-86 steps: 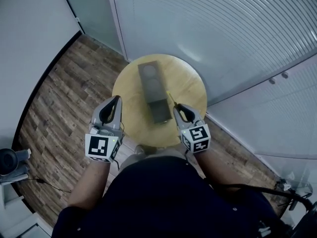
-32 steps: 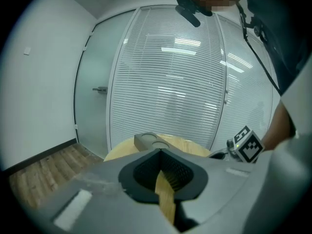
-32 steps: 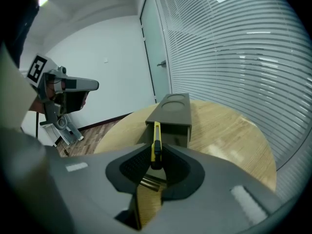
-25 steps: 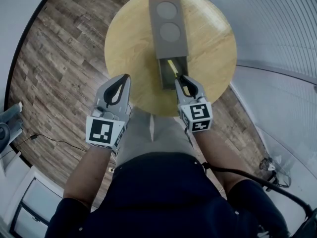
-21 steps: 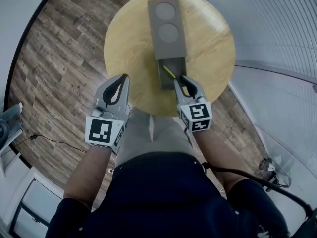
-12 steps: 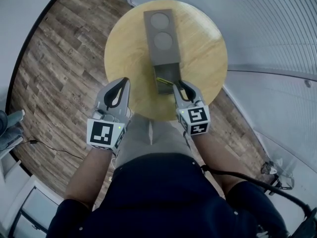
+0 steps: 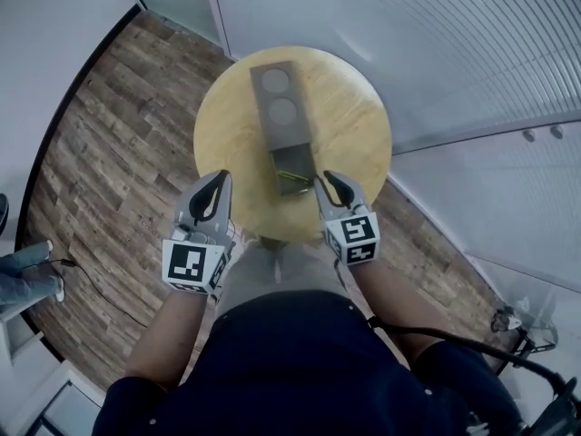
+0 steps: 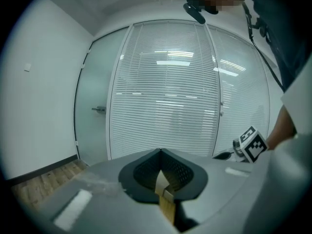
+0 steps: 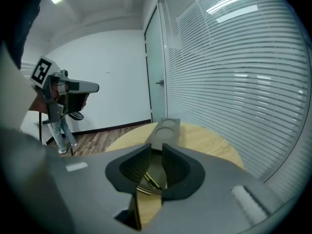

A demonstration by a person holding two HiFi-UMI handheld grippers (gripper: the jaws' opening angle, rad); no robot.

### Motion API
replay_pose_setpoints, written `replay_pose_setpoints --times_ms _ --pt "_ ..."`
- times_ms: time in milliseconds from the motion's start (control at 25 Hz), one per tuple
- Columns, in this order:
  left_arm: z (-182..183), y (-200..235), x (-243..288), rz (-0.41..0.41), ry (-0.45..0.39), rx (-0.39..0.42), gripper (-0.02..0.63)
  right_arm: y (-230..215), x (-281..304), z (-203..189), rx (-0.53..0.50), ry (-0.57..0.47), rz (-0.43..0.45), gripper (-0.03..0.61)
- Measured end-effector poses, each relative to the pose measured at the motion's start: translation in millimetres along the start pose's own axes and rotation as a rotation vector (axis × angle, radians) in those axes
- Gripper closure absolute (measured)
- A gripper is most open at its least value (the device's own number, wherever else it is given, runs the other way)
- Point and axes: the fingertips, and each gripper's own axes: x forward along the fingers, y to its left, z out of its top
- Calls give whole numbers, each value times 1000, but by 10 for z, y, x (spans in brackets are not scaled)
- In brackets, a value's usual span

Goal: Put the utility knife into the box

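Utility knife [image 7: 292, 178] lies in box [image 7: 281, 130] on tabletop [image 7: 349, 125]; right hand-held gripper [image 7: 320, 183] narrowly parted just beside it; left hand-held gripper [image 7: 221, 180] closed

box [image 7: 277, 107]: on round table [image 7: 354, 134] | utility knife [image 7: 292, 178]: in box's near end | right gripper [image 7: 323, 180]: just beside box

No words, numbers or brand names could be read anywhere. The only printed marks were the black-and-white square patterns on the left cube [image 7: 192, 265] and the right cube [image 7: 356, 240]. They were blocks of black and white, not letters or digits.
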Motion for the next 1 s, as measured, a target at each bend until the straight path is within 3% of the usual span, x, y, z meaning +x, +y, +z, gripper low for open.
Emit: replay_pose_setpoints --times_ms 400,600,800,1000 --pt "457 -151 -244 -1 -91 48 611 -79 -595 500 14 -113 -31 506" --pt "669 -331 -371 -4 -128 72 611 -148 -982 642 14 -151 -55 561" --pt "929 -458 -383 -22 -177 115 611 -149 -1240 805 79 -212 9 570" --pt "1066 -545 -416 -35 -201 144 611 -172 -1406 919 50 -254 -7 571"
